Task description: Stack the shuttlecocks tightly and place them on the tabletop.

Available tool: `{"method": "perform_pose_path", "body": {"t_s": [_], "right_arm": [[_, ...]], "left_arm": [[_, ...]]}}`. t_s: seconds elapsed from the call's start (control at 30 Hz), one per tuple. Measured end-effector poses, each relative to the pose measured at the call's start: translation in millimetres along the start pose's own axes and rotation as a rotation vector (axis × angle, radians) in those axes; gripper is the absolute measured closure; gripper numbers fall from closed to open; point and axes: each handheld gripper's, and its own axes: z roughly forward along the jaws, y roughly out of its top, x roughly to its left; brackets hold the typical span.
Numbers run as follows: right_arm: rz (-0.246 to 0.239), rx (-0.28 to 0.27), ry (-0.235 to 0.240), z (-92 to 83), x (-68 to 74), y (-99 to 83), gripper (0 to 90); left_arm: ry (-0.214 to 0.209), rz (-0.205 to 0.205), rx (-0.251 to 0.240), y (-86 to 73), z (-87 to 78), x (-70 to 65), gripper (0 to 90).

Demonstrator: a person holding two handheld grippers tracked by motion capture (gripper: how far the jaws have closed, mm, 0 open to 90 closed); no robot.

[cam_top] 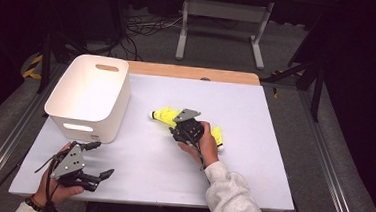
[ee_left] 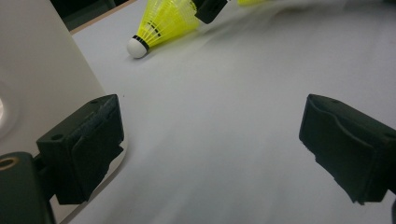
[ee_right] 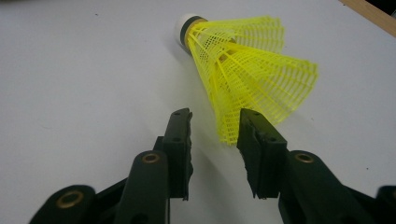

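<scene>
Pale grey table top [cam_top: 253, 140] with a light wooden edge [cam_top: 193, 72] along the far side. Grey carpeted floor [cam_top: 220, 43] beyond, crossed by loose black cables [cam_top: 146, 25]. Grey metal frame [cam_top: 224, 23] of another stand at the back, on two feet. Metal rails [cam_top: 323, 145] running along both sides of the table. Dark surroundings left and right, possibly black curtains. Even overhead light, soft shadows.

Yellow mesh shuttlecock [ee_right: 243, 70], white cork tip, lying sideways on table
</scene>
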Motion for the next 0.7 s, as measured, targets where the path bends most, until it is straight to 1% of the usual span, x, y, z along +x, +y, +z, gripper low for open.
{"method": "perform_pose_path", "body": {"t_s": [0.07,0.17,0.3,0.4,0.47,0.7], "right_arm": [[0.015,-0.008,-0.002,-2.5,-0.5,-0.1,63.2],[0.016,-0.030,-0.004,-8.3,-0.8,0.7,62.0],[-0.004,-0.053,-0.012,-18.5,2.5,4.1,59.8],[-0.026,-0.068,-0.027,-27.6,5.2,6.7,55.4],[-0.023,-0.080,-0.038,-34.7,5.6,7.4,51.3],[-0.019,-0.133,-0.063,-58.9,2.1,4.7,43.5]], "left_arm": [[0.000,-0.001,0.000,-0.3,-0.2,0.6,7.5],[0.000,-0.003,0.003,-0.6,0.1,0.6,7.5],[-0.003,-0.001,0.005,-0.2,0.9,-0.2,7.5],[-0.001,0.001,0.007,-0.2,1.0,-0.4,7.5],[-0.001,0.000,0.008,-0.3,1.0,-0.3,7.5],[0.000,-0.002,0.010,-0.2,2.1,-0.9,7.6]]}}
